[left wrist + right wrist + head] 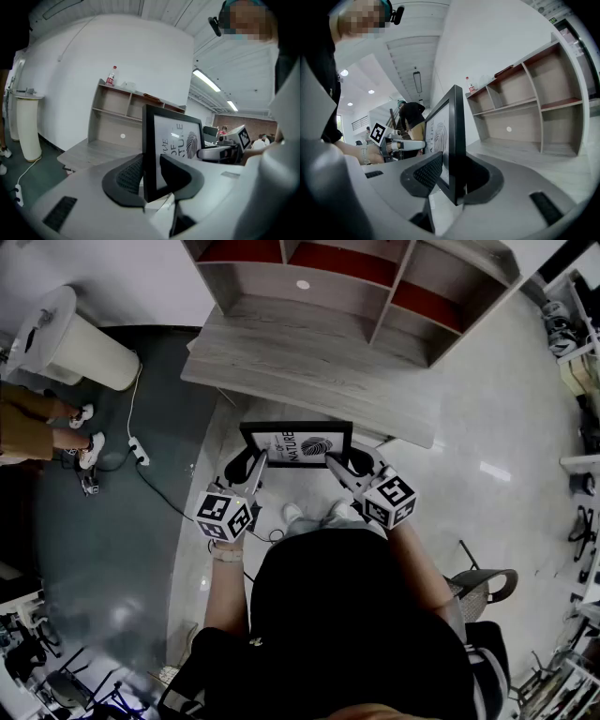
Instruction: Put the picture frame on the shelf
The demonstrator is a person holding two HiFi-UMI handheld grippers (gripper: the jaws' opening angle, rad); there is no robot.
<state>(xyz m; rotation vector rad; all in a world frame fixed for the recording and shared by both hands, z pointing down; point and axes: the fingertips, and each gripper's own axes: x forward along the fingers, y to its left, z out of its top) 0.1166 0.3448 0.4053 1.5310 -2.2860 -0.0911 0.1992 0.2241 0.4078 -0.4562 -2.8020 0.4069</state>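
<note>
Nearest the person, the grey left gripper (pixel 251 468) with black ribbed pads is clenched on the left upright edge of the black-rimmed rectangular picture frame (pixel 297 443). The left gripper view shows one pad on each face of the rim. The matching right gripper (pixel 349 468) grasps the opposite edge in the same way, pads pressed to front and back.

The picture frame hangs upright in the air between the two, its white fingerprint print facing the person. It is just short of the near edge of the grey wood-grain desk board (pixel 319 371).

Beyond the board rises the grey open shelf unit (pixel 380 310) with red-brown boards, its compartments apparently bare. A small clear bottle (pixel 111 75) with a red label stands on its top.

Step in hand, as judged: carrying the frame forward to the shelf unit. To do it well:
- Both grippers should travel together at one height, so the rim neither twists nor slides in the pads.
- The lower edge should clear the desk board before it enters a compartment.
- The frame should be set down standing on the shelf.
- The pads should be released only once it rests steady.
</note>
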